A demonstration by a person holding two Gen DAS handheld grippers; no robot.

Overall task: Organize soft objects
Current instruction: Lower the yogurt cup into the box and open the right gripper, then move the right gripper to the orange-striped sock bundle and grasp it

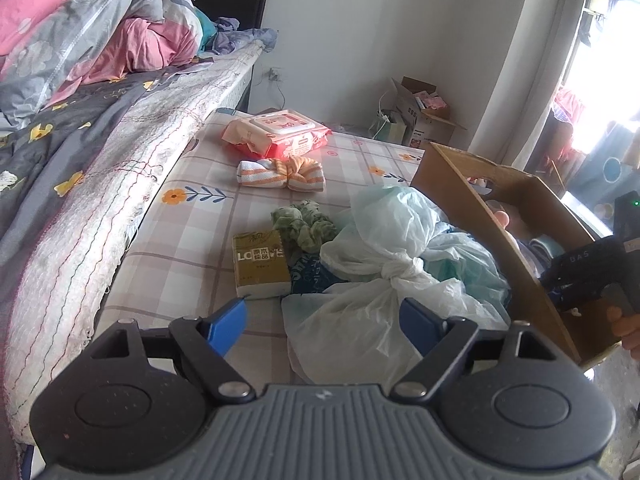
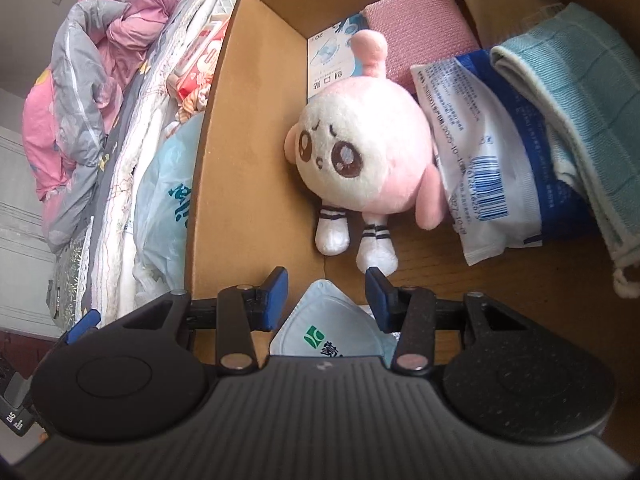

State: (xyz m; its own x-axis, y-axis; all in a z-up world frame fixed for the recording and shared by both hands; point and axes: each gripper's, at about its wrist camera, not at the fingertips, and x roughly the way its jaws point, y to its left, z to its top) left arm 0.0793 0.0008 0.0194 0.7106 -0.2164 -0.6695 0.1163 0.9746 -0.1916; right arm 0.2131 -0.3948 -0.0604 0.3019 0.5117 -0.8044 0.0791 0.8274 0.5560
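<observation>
My left gripper (image 1: 322, 314) is open and empty above a knotted white plastic bag (image 1: 372, 280) on the checked mattress (image 1: 192, 240). Beyond it lie a yellow tissue pack (image 1: 260, 266), a green scrunchie (image 1: 304, 226), a striped orange-white towel (image 1: 282, 176) and a pink wet-wipes pack (image 1: 280, 134). The cardboard box (image 1: 500, 232) stands to the right. My right gripper (image 2: 326, 294) is open and empty inside the box (image 2: 248, 120), just below a pink-white plush doll (image 2: 360, 152). A blue-white packet (image 2: 484, 156), a teal towel (image 2: 572, 92), a pink cloth (image 2: 420, 28) and a white mask (image 2: 332, 328) also lie in the box.
A raised bed (image 1: 80, 184) with a pink and grey quilt (image 1: 88, 40) runs along the left. Cardboard boxes and bags (image 1: 416, 116) stand by the far wall. A white curtain (image 1: 532, 60) hangs at the right. The other gripper (image 1: 592, 276) shows over the box.
</observation>
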